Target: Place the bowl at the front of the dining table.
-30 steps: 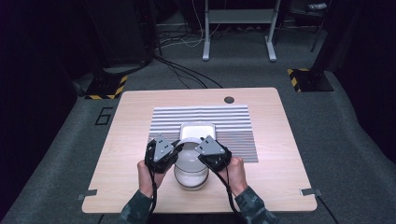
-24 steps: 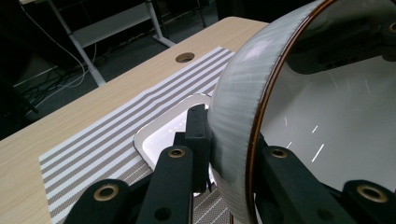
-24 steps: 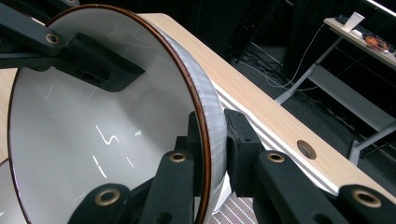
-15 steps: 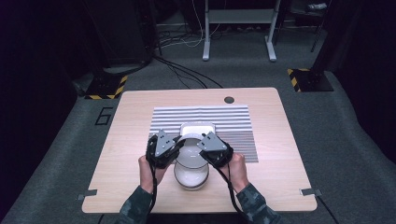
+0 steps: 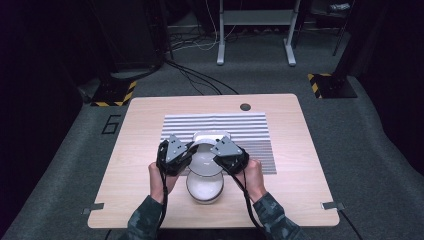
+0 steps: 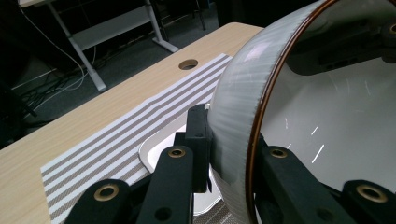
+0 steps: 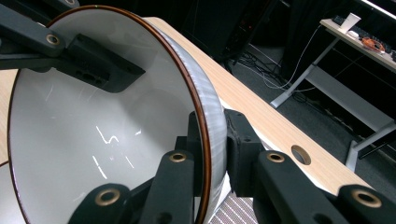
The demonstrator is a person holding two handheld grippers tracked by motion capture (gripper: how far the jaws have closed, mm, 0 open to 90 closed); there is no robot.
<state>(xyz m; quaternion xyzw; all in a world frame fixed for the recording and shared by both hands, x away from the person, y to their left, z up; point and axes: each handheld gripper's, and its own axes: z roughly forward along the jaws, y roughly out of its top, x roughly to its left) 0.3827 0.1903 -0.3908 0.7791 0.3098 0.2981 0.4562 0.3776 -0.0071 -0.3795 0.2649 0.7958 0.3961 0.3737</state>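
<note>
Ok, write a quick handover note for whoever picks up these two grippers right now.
Left gripper: shut on the rim of the white bowl with a brown edge.
Right gripper: shut on the opposite rim of that bowl.
The bowl is lifted and tilted, above a second white bowl near the table's front edge. A white square dish sits on the striped grey placemat.
Done: bowl gripped and raised.
Left: probably setting it down somewhere.

**Three cameras, one bowl**

The high view looks forward and down on the whole surface (image 5: 150, 150) from the person's side. Each gripper view rides close behind its tongs, looking along them, from opposite sides of the bowl (image 6: 327, 116). All views share the bowl, striped mat (image 5: 250, 125) and surface.
</note>
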